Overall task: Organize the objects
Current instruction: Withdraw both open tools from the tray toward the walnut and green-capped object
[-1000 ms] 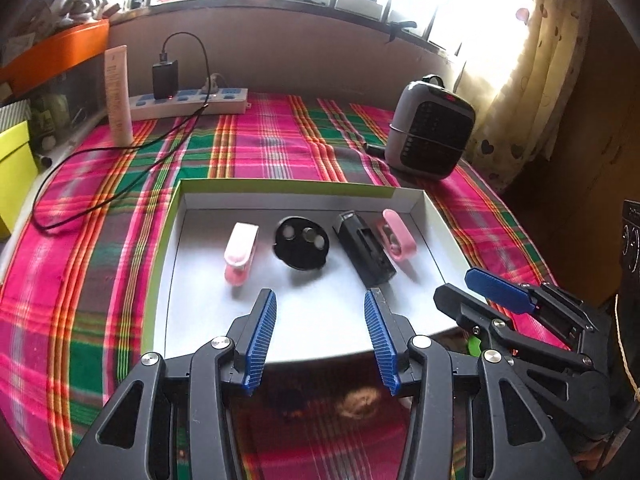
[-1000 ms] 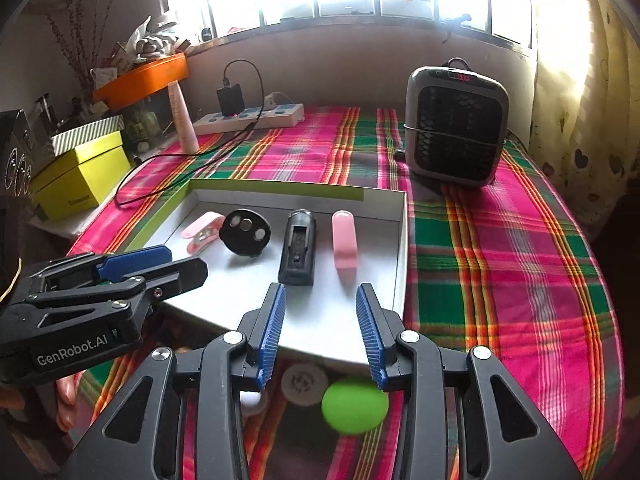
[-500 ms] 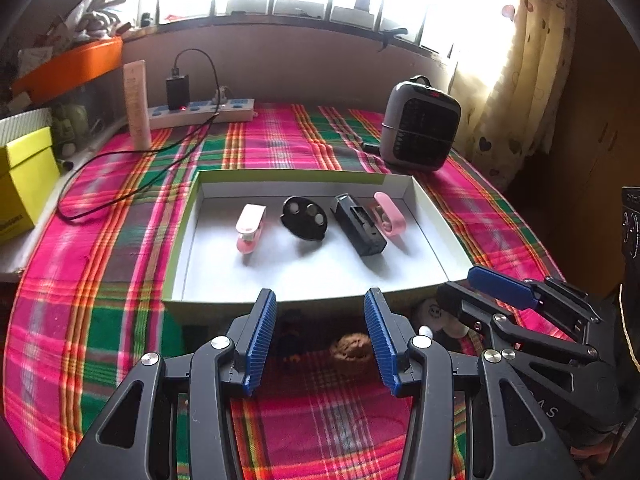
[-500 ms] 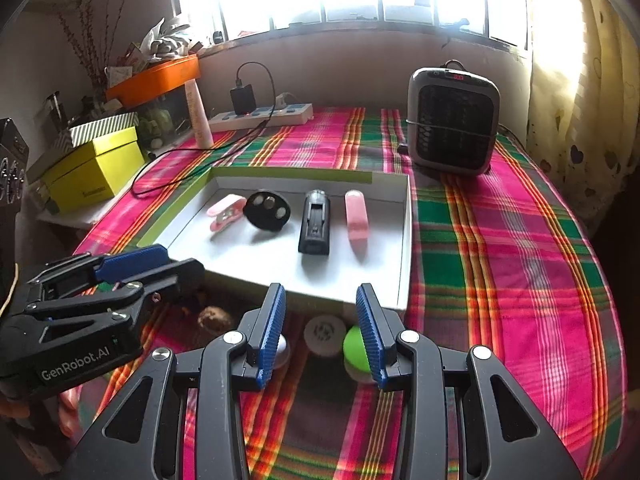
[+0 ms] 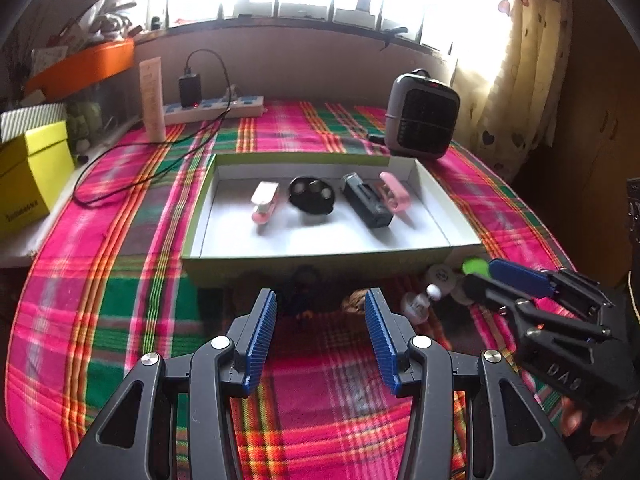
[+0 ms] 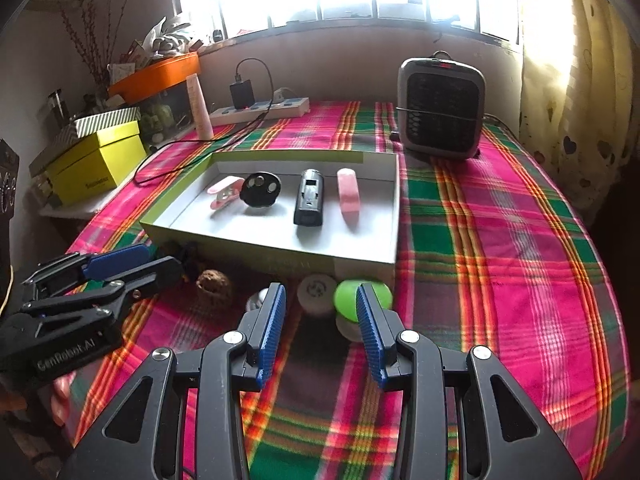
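Item: both grippers, left gripper (image 5: 320, 334) and right gripper (image 6: 320, 330), jaws apart and empty, drawn back from over the white tray (image 6: 276, 246) of four sorted pieces, now facing the unsorted green disc (image 6: 348, 296) and walnut (image 6: 214, 284) before it.

A tray (image 6: 394, 216) sits mid-tabletop (image 6: 500, 240), holding four items in a row: a clip (image 6: 224, 192), a disc (image 6: 261, 190), a battery case (image 6: 309, 198) and an eraser (image 6: 348, 196). Behind it to the right stands a heater (image 6: 440, 108), behind to the left a power strip (image 6: 260, 110). Before the tray lie a walnut (image 6: 214, 284) and a cap (image 6: 317, 290).
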The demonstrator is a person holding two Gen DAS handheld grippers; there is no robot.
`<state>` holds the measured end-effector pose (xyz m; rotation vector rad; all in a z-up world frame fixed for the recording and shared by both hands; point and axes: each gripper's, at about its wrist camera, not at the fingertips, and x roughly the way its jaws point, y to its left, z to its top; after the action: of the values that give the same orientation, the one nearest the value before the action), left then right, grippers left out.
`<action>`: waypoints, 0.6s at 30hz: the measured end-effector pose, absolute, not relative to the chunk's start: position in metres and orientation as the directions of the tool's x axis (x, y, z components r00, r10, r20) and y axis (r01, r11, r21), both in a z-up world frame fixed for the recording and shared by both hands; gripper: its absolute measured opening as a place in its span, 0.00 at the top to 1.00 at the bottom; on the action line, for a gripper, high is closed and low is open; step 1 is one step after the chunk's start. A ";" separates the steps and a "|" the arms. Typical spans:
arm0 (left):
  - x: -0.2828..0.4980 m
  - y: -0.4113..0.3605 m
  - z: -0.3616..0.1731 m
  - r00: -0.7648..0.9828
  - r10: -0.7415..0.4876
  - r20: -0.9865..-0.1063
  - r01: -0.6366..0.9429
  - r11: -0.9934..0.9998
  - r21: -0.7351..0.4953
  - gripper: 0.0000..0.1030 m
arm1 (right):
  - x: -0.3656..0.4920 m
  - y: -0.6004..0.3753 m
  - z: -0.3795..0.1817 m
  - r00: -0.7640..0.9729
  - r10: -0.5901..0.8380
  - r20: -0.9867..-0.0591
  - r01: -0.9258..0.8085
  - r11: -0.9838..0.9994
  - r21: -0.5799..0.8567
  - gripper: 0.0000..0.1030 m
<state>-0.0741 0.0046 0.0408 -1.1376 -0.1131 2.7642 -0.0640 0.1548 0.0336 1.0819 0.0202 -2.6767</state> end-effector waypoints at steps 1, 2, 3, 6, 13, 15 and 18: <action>-0.073 0.002 0.039 -0.699 0.165 -0.696 -0.101 -0.986 -0.132 0.57 | -0.063 0.156 0.033 -0.693 -0.222 -0.686 0.232 -0.970 0.079 0.63; -0.072 0.000 0.038 -0.700 0.163 -0.695 -0.093 -0.986 -0.137 0.57 | -0.062 0.158 0.033 -0.694 -0.218 -0.686 0.226 -0.971 0.080 0.63; -0.070 -0.002 0.037 -0.702 0.166 -0.692 -0.091 -0.985 -0.144 0.56 | -0.061 0.160 0.032 -0.695 -0.219 -0.685 0.225 -0.971 0.082 0.63; -0.067 -0.007 0.032 -0.699 0.171 -0.694 -0.084 -0.984 -0.158 0.56 | -0.058 0.164 0.030 -0.693 -0.213 -0.689 0.217 -0.973 0.083 0.63; -0.068 -0.021 0.026 -0.690 0.172 -0.703 -0.063 -0.982 -0.179 0.53 | -0.059 0.174 0.026 -0.689 -0.198 -0.697 0.190 -0.978 0.089 0.53; -0.070 -0.027 0.022 -0.680 0.185 -0.709 -0.056 -0.978 -0.201 0.52 | -0.060 0.178 0.024 -0.687 -0.201 -0.698 0.184 -0.978 0.101 0.51; -0.072 -0.032 0.018 -0.671 0.188 -0.717 -0.047 -0.976 -0.212 0.51 | -0.063 0.180 0.022 -0.680 -0.196 -0.706 0.176 -0.979 0.102 0.51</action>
<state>-0.0723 -0.0316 0.0178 -1.2082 -0.2653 2.7469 -0.0626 0.1799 0.0223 1.1423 -0.0386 -2.7070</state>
